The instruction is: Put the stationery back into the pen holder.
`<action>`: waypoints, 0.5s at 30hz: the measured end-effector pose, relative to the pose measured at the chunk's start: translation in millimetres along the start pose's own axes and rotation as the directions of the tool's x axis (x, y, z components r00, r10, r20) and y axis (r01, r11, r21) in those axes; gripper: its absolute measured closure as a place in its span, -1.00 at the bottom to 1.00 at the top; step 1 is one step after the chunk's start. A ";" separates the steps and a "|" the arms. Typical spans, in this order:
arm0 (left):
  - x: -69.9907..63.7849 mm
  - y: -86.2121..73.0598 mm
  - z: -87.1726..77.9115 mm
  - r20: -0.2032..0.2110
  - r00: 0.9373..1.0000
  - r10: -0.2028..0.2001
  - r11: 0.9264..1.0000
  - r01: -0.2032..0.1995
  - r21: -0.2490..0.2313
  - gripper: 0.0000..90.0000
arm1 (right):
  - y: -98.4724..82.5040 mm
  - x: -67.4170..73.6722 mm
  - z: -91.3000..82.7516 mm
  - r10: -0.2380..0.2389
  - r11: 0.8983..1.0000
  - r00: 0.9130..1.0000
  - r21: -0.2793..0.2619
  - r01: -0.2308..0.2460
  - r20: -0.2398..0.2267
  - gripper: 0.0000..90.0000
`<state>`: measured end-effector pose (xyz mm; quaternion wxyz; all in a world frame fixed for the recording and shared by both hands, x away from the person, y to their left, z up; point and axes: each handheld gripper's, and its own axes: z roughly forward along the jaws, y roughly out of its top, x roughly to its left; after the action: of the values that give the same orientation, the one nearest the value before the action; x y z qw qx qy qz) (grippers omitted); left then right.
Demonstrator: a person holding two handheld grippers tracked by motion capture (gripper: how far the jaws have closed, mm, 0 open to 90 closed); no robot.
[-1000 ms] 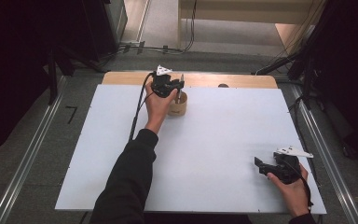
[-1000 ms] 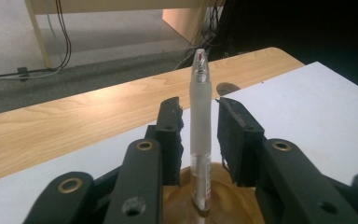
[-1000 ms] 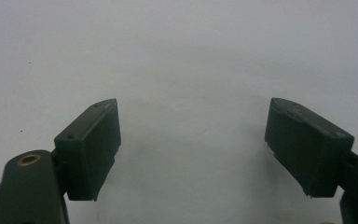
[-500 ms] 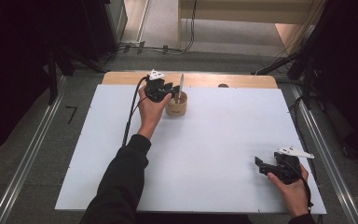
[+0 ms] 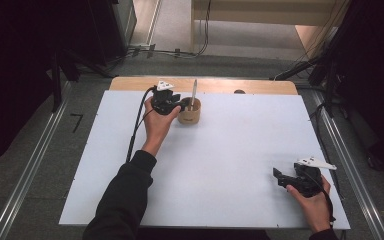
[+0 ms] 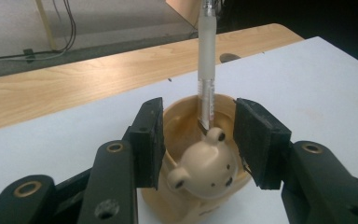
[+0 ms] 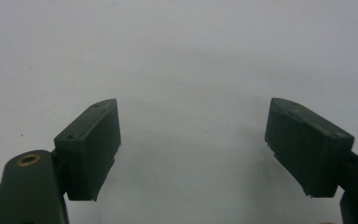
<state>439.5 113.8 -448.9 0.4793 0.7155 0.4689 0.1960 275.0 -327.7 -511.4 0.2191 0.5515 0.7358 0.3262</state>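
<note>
**Straddling the bear cup with the left gripper**

Reaching across to the far side of the white table (image 5: 220, 165), the left gripper (image 6: 196, 140) is sitting with its jaws parted on either side of a tan bear-faced cup (image 6: 200, 168), one pad at each flank, and whether they are touching the walls is hard to tell. A pen (image 6: 206, 70) is standing in the cup, its long axis nearly upright, leaning against the far rim and rising directly ahead of the jaws, between them. Nothing is being gripped. The left hand (image 5: 156, 125) is by far the nearer to cup and pen. The right gripper (image 7: 193, 154) is resting near the table's near right corner, well apart from them, jaws spread wide over bare surface and holding nothing.
</note>
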 end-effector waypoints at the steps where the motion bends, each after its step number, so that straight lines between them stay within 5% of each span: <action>1: 0.3 -1.1 -0.8 0.001 1.000 -0.001 1.000 0.001 0.002 0.16 | -0.1 -0.1 0.0 0.001 1.000 1.000 0.001 -0.001 0.000 -0.63; 5: 2.1 -5.4 -4.9 0.004 0.999 -0.035 0.999 0.035 0.034 0.06 | -0.3 -0.6 -0.1 -0.001 1.000 1.000 -0.001 0.001 0.001 -0.63; 15: 2.1 -17.7 -16.3 -0.010 0.999 -0.047 0.996 0.048 0.080 -0.11 | 0.2 0.1 -1.0 -0.001 1.000 1.000 -0.004 0.001 0.004 -0.64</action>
<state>420.1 125.6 -457.1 0.4530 0.7219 0.4952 0.1684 274.4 -327.8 -510.5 0.2220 0.5512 0.7351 0.3265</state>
